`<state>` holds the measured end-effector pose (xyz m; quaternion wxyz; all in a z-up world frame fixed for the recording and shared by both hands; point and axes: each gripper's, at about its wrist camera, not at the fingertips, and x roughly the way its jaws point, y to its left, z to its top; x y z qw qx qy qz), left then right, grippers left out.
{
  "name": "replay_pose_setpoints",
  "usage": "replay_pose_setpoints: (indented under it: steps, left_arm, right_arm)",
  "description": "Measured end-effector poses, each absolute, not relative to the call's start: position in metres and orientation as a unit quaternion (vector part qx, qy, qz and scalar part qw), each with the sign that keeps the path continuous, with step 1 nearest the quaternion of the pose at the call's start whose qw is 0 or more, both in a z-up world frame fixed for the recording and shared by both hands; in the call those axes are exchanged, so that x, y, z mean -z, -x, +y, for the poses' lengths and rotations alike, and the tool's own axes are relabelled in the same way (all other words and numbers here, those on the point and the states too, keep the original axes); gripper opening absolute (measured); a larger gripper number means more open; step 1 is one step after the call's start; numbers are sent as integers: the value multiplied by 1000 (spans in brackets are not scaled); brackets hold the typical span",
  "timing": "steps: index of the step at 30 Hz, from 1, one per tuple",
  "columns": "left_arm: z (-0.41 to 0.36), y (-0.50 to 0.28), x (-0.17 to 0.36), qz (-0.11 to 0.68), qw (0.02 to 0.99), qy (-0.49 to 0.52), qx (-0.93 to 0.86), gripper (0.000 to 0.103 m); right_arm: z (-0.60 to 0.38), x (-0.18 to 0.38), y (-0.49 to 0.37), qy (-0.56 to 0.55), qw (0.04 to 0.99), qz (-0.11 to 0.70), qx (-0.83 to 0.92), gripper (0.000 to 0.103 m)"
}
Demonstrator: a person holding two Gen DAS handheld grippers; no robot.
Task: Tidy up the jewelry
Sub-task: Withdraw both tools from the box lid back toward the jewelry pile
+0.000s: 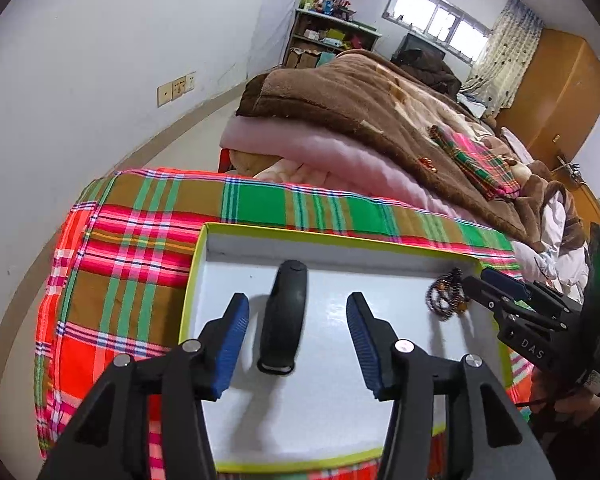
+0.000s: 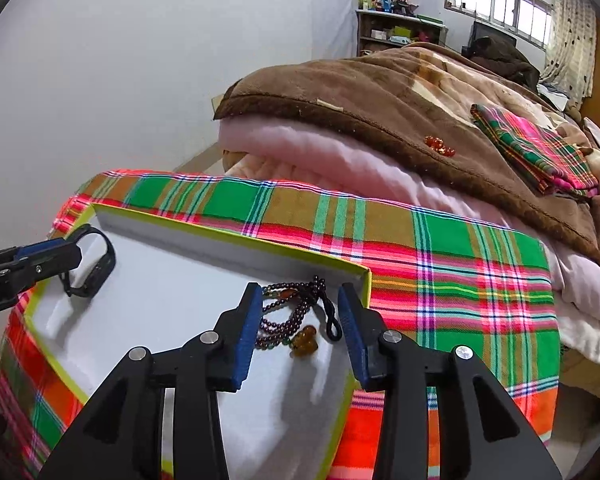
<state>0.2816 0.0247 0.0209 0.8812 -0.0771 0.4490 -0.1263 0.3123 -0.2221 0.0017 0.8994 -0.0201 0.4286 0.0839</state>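
Observation:
A shallow box [image 1: 340,250] with a white inside and a yellow-green rim rests on a plaid-covered cushion. A black wristband [image 1: 284,320] lies on the box floor between the blue pads of my left gripper [image 1: 298,300], which is open and clear of it on both sides. In the box's right corner lies a dark beaded bracelet [image 2: 288,312] with an amber bead and a black cord. My right gripper [image 2: 300,291] stands open around it, pads not pressing. The right gripper [image 1: 496,284] and the bracelet [image 1: 446,296] also show in the left wrist view, and the wristband [image 2: 96,268] and left gripper [image 2: 70,254] in the right wrist view.
Behind the cushion [image 2: 440,248] lies a pile of pink and brown blankets [image 2: 380,92]. On it sit a small red bead piece [image 2: 440,146] and a folded plaid cloth [image 2: 540,148]. A white wall stands to the left, with shelves and a window far back.

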Motion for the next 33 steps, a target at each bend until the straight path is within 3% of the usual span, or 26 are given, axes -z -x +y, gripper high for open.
replay_pose_setpoints:
  steps: [17,33]
  left_arm:
    - [25,-190,-61,409,896,72,158,57]
    - [31,-116,-33,420,887,92,168,60]
  right_arm:
    - [-246,-45,-204,1,921,375,-106,41]
    - [-260,-20,-119,25,923,368,-110,41]
